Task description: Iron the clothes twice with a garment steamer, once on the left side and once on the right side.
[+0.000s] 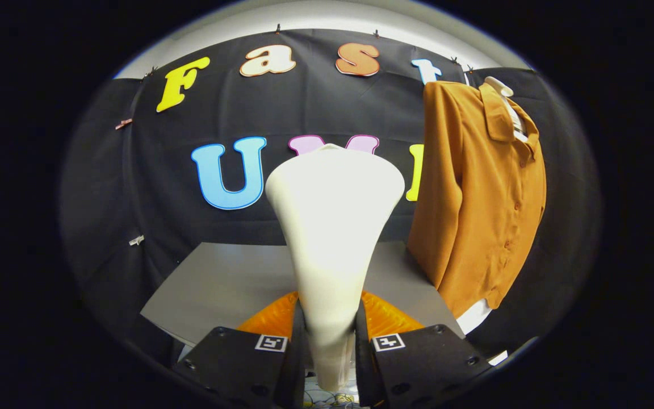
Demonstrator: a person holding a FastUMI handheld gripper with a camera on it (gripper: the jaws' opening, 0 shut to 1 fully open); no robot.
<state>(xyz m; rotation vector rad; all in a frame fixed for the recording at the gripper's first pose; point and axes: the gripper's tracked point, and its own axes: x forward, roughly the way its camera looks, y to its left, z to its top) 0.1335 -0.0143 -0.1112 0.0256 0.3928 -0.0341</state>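
no readable txt; only square coded markers [271, 342] on the gripper [330, 341] fingers.

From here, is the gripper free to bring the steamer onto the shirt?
Probably yes: the gripper is shut on the steamer, and nothing lies between it and the orange shirt hanging ahead to one side.

One fisheye view, mounted on the gripper [330, 341], directed forward along its two fingers [298, 341]. The fingers are seen clamped on the garment steamer [332, 227], which is held very close and upright before the lens. Beyond it, the grey worktop [230, 284] is viewed from slightly above. The orange shirt [480, 199] is seen hanging further off, to the right of the steamer.
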